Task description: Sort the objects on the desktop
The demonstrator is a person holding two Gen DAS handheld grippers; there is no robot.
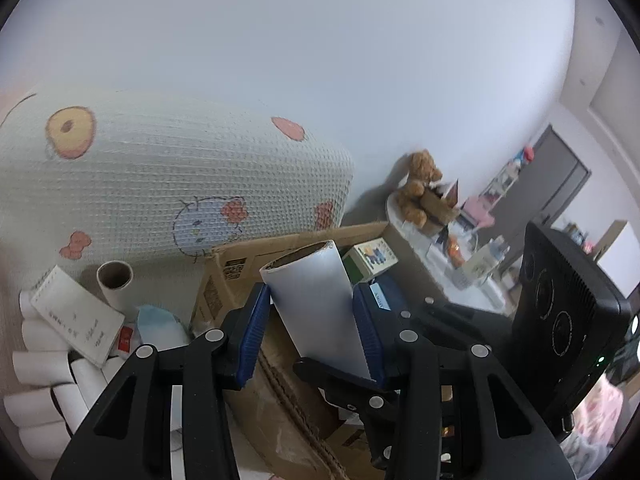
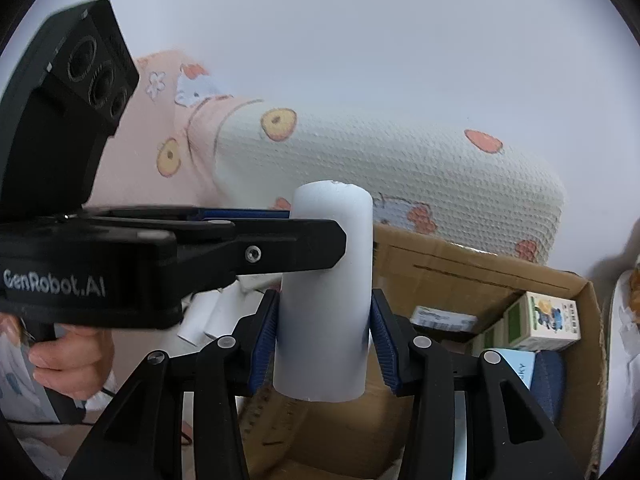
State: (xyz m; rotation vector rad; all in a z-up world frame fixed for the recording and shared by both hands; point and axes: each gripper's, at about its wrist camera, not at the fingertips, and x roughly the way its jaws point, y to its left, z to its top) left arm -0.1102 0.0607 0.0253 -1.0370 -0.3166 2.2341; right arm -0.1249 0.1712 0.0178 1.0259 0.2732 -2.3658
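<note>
both my grippers sit on one white paper tube (image 2: 326,296) above the open cardboard box (image 2: 472,268): left gripper (image 1: 316,320) jaws clamped on its sides, right gripper (image 2: 324,336) jaws flanking its lower half, though i cannot tell if they press. if either pulls crosswise, i reckon the thin tube crushes or slips out.
</note>
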